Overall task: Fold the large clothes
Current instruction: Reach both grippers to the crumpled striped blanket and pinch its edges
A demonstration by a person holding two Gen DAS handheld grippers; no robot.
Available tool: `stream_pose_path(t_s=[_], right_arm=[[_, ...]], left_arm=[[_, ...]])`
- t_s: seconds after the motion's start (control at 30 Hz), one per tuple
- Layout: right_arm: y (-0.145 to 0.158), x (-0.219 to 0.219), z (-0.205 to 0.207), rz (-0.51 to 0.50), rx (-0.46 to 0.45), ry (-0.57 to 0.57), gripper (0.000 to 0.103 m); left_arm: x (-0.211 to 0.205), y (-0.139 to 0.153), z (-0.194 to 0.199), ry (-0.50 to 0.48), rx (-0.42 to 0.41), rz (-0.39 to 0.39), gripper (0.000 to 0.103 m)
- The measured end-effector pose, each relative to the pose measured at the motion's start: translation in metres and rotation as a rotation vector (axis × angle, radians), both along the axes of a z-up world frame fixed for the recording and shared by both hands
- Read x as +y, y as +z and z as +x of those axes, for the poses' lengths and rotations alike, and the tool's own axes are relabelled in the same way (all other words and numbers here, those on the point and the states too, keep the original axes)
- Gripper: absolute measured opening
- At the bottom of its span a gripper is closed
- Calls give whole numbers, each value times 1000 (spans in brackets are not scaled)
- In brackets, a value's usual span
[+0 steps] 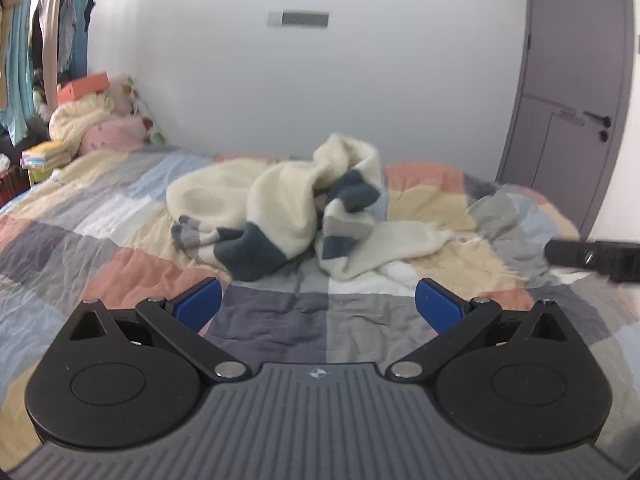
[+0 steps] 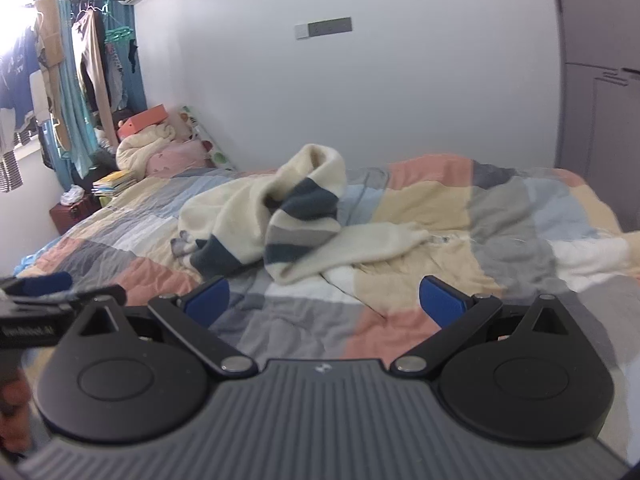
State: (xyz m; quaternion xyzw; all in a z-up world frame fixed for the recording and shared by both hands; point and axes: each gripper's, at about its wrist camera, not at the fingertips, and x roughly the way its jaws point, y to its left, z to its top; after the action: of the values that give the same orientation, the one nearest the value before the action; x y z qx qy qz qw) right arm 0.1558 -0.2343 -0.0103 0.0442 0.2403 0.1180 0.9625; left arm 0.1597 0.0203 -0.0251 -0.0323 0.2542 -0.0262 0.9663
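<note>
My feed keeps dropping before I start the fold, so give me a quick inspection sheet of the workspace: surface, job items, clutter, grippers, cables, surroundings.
Surface: bed with a wrinkled patchwork quilt, no hard flat area.
Job's things: cream sweater with dark blue and grey stripes, crumpled in a heap mid-bed, one sleeve trailing right.
Clutter: pile of bedding and an orange box at the far left corner; stack of books beside them.
Grippers: left gripper and right gripper both short of the sweater, jaws wide apart, holding nothing.
Cables: nothing seen.
Surroundings: hanging clothes left, grey door right, plain wall behind.
</note>
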Motion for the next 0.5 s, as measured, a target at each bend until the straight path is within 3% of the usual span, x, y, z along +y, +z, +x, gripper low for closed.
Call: stream_pose_path(t_s=[0.1, 0.27, 0.5], right_arm=[[-2, 5, 41, 21, 37, 4, 103], [-15, 19, 107, 51, 82, 26, 85], [-67, 53, 195, 131, 127, 51, 83]], left_arm=[[12, -14, 43, -12, 33, -32, 103], [24, -46, 116, -25, 82, -29, 103], [35, -133, 211, 17, 155, -34, 103]])
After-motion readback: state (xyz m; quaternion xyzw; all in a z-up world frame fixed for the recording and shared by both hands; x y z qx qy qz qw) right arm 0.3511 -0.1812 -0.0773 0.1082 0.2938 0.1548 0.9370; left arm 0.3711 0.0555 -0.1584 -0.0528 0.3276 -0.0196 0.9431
